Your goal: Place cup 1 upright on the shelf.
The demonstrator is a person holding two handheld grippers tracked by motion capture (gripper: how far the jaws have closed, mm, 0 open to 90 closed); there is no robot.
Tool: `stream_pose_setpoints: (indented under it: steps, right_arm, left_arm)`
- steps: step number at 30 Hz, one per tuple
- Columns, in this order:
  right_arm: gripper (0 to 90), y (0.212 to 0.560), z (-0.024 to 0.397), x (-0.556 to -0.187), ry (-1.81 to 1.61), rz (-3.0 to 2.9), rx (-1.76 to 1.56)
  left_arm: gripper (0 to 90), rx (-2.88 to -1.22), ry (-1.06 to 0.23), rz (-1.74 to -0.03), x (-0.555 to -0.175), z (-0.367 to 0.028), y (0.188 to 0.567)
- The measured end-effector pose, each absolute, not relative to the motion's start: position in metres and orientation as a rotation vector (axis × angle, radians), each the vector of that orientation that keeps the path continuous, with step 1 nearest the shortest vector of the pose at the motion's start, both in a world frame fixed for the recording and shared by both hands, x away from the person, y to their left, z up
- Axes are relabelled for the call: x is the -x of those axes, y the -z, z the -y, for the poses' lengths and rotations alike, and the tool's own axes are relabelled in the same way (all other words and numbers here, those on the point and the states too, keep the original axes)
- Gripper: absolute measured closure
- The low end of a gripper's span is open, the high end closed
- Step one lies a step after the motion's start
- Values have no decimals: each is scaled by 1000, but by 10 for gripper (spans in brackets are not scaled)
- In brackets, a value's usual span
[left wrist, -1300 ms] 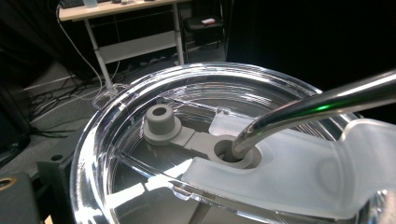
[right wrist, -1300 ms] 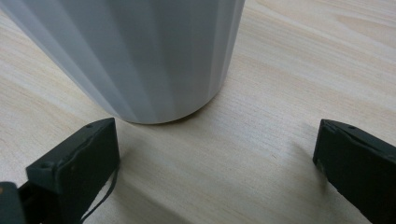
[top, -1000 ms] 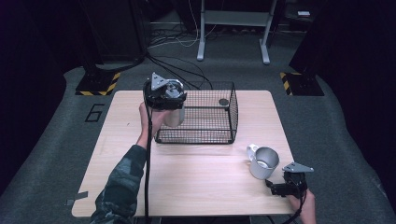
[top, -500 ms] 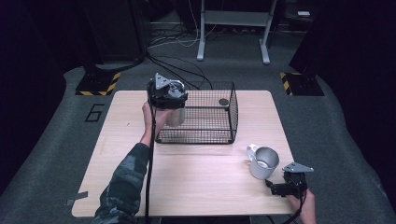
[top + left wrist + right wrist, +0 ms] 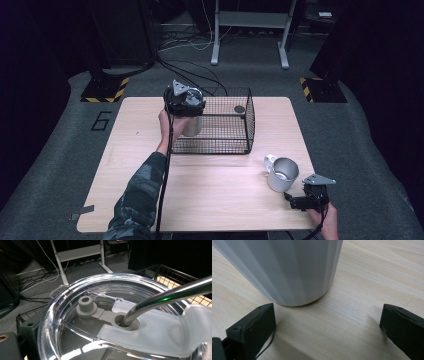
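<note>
While both hands work at the wooden tabletop (image 5: 215, 200):
Right gripper (image 5: 306, 200): near right corner, jaws wide apart, empty.
Metal mug (image 5: 281, 172): upright, just beyond those jaws.
Left gripper (image 5: 183, 102): clamped on steel tumbler (image 5: 192, 125), at wire basket's (image 5: 235, 142) left wall.
Tumbler top: clear lid (image 5: 75, 305), metal straw (image 5: 170, 296).

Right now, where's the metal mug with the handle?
In the high view the metal mug stands on the table at its near right, just ahead of the right tongs.

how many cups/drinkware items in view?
2. A lidded tumbler held by the left hand-held gripper at the wire basket's left end; a metal mug on the table by the right hand-held gripper.
</note>
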State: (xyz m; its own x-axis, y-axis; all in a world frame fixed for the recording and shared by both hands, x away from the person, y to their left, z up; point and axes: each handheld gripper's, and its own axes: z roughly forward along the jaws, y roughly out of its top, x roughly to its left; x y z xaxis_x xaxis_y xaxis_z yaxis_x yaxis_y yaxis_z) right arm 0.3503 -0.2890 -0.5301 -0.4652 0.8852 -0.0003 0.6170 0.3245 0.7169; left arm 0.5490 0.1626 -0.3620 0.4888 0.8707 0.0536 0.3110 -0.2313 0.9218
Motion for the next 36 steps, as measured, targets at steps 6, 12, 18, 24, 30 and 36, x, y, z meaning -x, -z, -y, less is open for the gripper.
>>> stream_pose_setpoints:
  steps: [6, 12, 18, 24, 30, 36]
  right_arm:
    - [0, 530, 289, -350, -930, -2202, -1332]
    - [0, 530, 289, -350, -930, -2202, -1332]
    - [0, 530, 289, -350, -930, -2202, -1332]
    - [0, 530, 289, -350, -929, -2202, -1335]
    - [0, 530, 289, -350, -930, -2201, -1337]
    - [0, 530, 289, -350, -930, -2202, -1327]
  left_arm:
    - [37, -1791, -732, -1024, -556, -162, 369]
    - [37, -1792, -718, -1053, -562, -162, 377]
    - [36, -1801, -698, -1076, -568, -161, 384]
    - [36, -1810, -690, -1095, -572, -159, 390]
    - [36, -1824, -685, -1102, -574, -156, 394]
    - [36, -1834, -669, -1111, -577, -152, 399]
